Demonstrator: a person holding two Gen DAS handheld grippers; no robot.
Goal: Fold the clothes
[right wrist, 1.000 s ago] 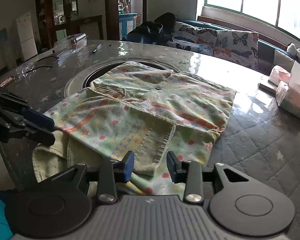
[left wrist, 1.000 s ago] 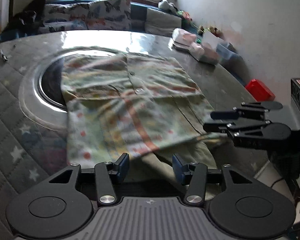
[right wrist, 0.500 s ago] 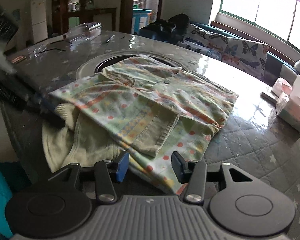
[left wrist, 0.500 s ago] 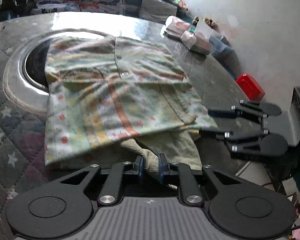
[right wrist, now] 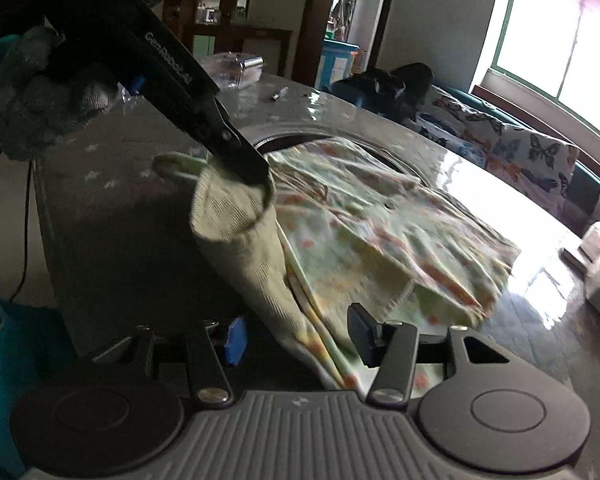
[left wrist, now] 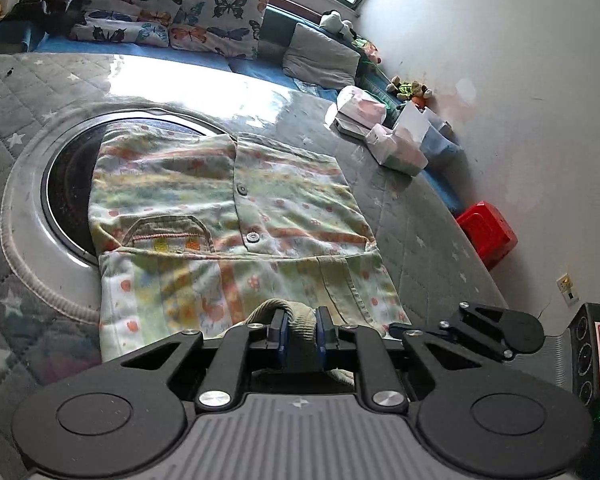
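A pale green shirt [left wrist: 228, 208] with orange and yellow prints, buttons and a chest pocket lies partly folded on the round quilted table [left wrist: 416, 220]. My left gripper [left wrist: 299, 332] is shut on its ribbed beige cuff [left wrist: 296, 312] and holds it raised above the near hem. In the right wrist view a gloved hand [right wrist: 32, 96] carries that gripper [right wrist: 256, 178], and the cuff [right wrist: 228, 216] hangs from it. My right gripper [right wrist: 298, 336] has its jaws opening. The shirt's near edge [right wrist: 320, 344] lies between the pads without being pressed.
The shirt's far part covers a sunken round metal ring [left wrist: 32, 184] in the tabletop. Tissue packs [left wrist: 396, 148] sit at the table's far right. A red stool [left wrist: 486, 236] stands on the floor beyond. A sofa with butterfly cushions [left wrist: 180, 20] lines the window wall.
My left gripper closed on the ribbed cuff and lifted it off the table. My right gripper's jaws widened and it rolled, with the shirt edge now lying between them.
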